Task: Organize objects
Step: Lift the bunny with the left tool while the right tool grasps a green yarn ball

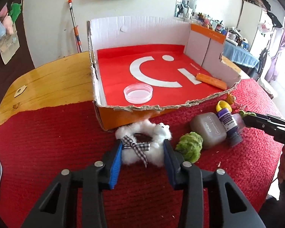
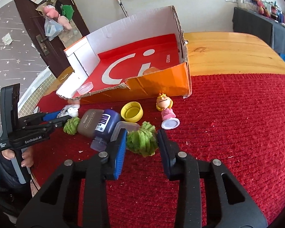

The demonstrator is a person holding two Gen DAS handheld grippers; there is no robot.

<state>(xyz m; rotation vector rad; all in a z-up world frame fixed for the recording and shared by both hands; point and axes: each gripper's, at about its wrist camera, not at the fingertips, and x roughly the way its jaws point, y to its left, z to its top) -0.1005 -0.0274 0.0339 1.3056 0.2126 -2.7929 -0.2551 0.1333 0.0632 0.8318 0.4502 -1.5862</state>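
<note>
Left tongs (image 1: pixel 142 148) spread, straddling white plush bear (image 1: pixel 142 144) on the bench, just near of torn box (image 1: pixel 134 108). Right tongs (image 2: pixel 142 142) spread around green yarn ball (image 2: pixel 141 141). Risks: soft fluff slipping the pads; left pad nudging purple bottle (image 2: pixel 104 125) beside it.

Fluffy toy (image 1: pixel 142 142); ribbed red cloth (image 1: pixel 57 133)

white plush bear (image 1: pixel 142 144) on red mat | green yarn pompom (image 2: pixel 142 142) beside purple bottle (image 2: pixel 104 127)
</note>
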